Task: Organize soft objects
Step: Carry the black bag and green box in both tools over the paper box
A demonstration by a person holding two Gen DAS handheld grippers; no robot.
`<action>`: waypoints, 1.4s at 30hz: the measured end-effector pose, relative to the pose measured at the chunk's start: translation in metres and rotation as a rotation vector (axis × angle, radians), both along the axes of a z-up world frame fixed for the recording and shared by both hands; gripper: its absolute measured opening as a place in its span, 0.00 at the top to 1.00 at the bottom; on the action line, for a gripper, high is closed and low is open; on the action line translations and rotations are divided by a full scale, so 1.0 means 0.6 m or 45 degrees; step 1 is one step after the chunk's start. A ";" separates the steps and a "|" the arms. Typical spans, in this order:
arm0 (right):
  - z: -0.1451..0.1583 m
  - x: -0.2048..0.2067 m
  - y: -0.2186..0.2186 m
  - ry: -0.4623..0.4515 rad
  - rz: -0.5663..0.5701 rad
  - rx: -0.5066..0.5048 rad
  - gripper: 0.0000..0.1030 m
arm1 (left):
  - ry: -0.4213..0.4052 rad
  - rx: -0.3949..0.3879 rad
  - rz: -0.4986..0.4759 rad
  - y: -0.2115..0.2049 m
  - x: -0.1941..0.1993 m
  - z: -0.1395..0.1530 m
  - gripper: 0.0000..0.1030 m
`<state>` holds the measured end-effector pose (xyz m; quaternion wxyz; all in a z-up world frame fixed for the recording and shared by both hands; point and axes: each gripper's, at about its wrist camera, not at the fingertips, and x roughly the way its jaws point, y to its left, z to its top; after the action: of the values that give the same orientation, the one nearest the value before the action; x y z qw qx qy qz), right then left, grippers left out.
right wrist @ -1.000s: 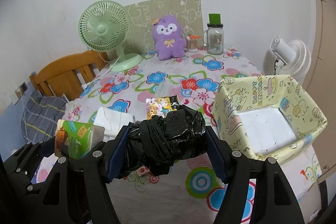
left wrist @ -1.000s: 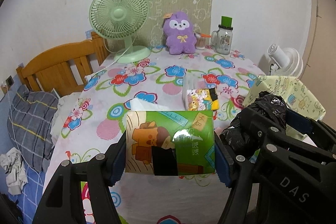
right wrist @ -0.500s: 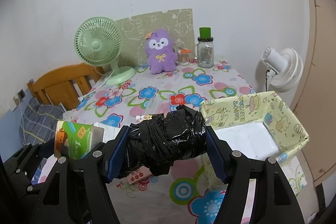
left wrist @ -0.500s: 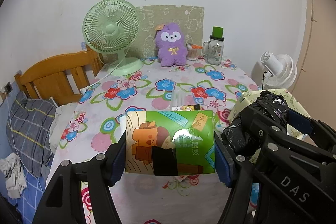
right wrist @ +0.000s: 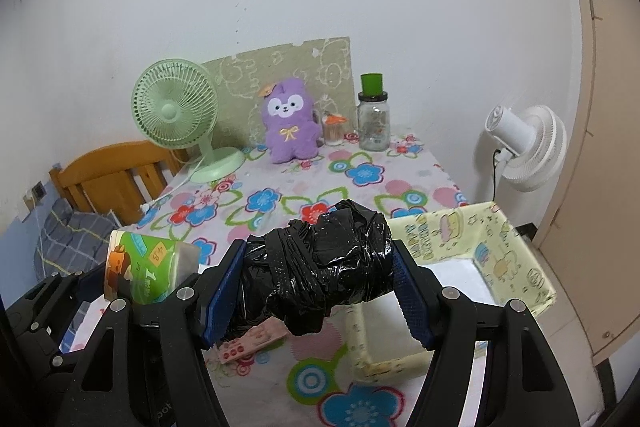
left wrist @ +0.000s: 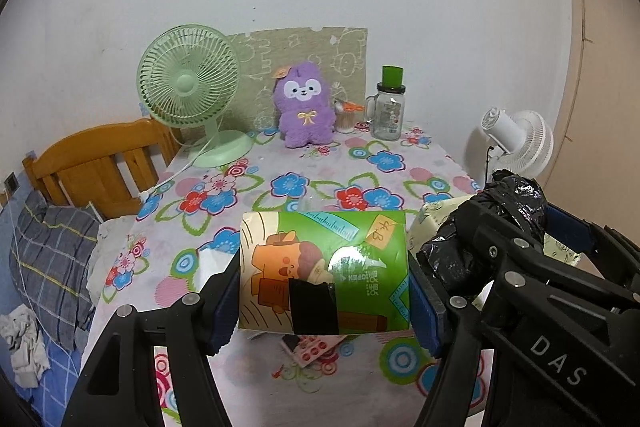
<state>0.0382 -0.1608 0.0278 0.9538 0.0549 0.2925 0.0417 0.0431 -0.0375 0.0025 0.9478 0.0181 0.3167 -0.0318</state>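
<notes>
A: Tissue pack (left wrist: 324,273) first: green, soft, light, in a slick glossy wrapper. The left hand-held gripper (left wrist: 324,291) is clamped on its two short ends, clear of the table (left wrist: 400,163), just left of the bin (right wrist: 508,251).

B: Will it slip?

A: I'd judge the film slippery, but the pack gives under the pads, so an end-to-end hold across the middle suits it. Squeezing harder would only crumple it.

B: And the other one?

A: The right hand-held gripper (right wrist: 318,285) is clamped on a black bag bundle (right wrist: 320,267), crinkled plastic wound into a lump. It looks very light and squashy, not fragile. It hangs at the near-left corner of the bin, over the table. Loose folds droop below the pads, so I'd hold the thick wound middle, as now.

B: Anything under them?

A: A small pink packet (right wrist: 250,341) lies on the table left of the bin. The bin's floor shows only a white liner.

B: Farther back?

A: A purple plush (right wrist: 288,125), well behind the bin near the wall, soft and easy to pinch at the body.
</notes>
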 end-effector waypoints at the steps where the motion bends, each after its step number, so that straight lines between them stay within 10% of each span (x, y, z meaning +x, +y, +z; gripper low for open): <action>1: 0.001 0.001 -0.004 -0.001 -0.003 0.000 0.30 | -0.002 -0.003 0.000 -0.006 0.001 0.002 0.30; 42: -0.048 0.078 -0.176 0.091 -0.130 -0.038 0.30 | 0.136 -0.027 -0.137 -0.178 0.092 -0.046 0.30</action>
<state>0.0850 -0.2665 -0.0013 0.9444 0.0569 0.3237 -0.0133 0.0985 -0.1441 -0.0250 0.9267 0.0234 0.3649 -0.0867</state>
